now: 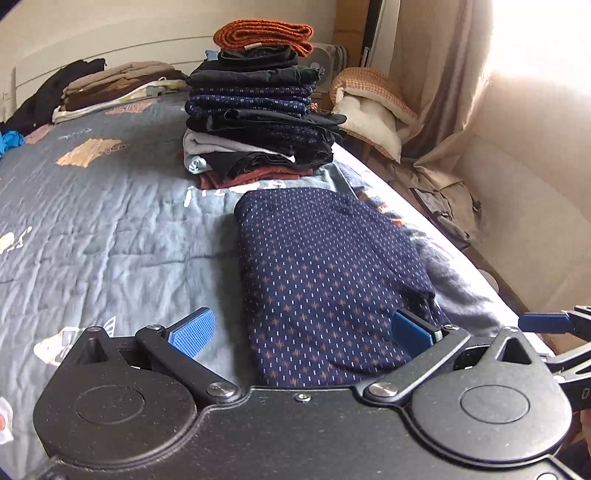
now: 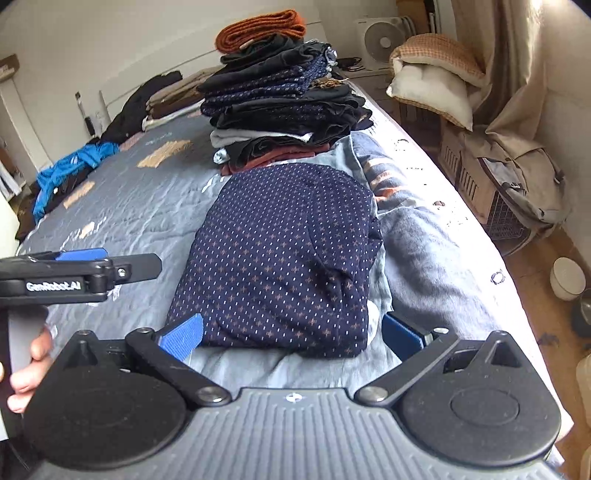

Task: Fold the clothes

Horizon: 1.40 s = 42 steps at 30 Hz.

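Wide grey-blue bedspread [image 2: 122, 206] fills the scene. At its far end rises a tall stack of folded clothes [image 2: 280, 99], capped by an orange knit [image 2: 258, 27]. Just in front of the stack lies the folded navy patterned garment [image 2: 280, 258], flat on the bedspread. Left gripper [image 1: 301, 332] and right gripper [image 2: 291, 336] hover at its near edge, both spread wide, holding nothing.

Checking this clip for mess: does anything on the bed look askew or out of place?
The stack leans toward the bed's right edge, upper layers overhanging. A blue garment lies crumpled on the far left. The folded shirt looks tidy.
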Tool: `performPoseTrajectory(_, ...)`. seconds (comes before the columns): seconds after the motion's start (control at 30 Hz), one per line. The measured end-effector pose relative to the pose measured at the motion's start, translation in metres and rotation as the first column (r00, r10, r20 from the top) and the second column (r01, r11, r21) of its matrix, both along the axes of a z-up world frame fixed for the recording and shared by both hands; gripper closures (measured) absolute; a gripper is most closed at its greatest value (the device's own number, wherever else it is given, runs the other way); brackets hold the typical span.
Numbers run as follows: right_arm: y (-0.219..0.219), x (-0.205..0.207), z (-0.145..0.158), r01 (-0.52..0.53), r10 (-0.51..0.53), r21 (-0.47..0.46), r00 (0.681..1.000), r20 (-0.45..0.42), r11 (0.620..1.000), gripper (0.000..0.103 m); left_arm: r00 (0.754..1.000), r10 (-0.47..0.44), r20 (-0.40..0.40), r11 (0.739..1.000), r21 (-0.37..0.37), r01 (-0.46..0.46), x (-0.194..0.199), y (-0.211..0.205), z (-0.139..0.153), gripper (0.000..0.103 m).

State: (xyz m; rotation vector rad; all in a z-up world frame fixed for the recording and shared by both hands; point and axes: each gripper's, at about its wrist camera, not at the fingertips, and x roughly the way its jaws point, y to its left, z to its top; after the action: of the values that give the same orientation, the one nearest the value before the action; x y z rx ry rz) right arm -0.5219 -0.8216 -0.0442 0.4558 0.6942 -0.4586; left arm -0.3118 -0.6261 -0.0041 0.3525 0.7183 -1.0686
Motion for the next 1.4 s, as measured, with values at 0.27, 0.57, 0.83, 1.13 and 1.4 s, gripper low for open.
performPoseTrajectory(0.27,0.022,-0.013,0.02,0.007,-0.007,-0.02,1.0,-0.023,1.0,0.0,0.999,0.007,0.033,0.996,0.084,-0.01,-0.015,0.022,0.016,0.0)
performPoseTrajectory(0.57,0.018,-0.007,0.053,-0.027,0.025,-0.047,0.998,-0.055,0.999,0.0,0.999,-0.004,0.039,0.995,0.103,0.0,-0.023,0.019,0.04,0.0)
performPoseTrajectory(0.83,0.009,0.002,0.061,-0.056,0.051,-0.056,0.995,-0.091,0.997,0.0,1.0,-0.012,0.021,0.991,0.131,0.009,-0.023,0.006,0.047,0.0)
performPoseTrajectory(1.13,0.0,0.008,0.06,-0.058,0.05,-0.064,0.992,-0.119,0.996,0.0,1.0,-0.02,-0.002,0.989,0.147,0.02,-0.021,-0.005,0.047,0.0)
performPoseTrajectory(1.4,-0.003,0.008,0.062,-0.056,0.049,-0.062,0.992,-0.116,0.996,0.0,0.999,-0.035,-0.006,0.985,0.167,0.036,-0.025,-0.011,0.042,0.0)
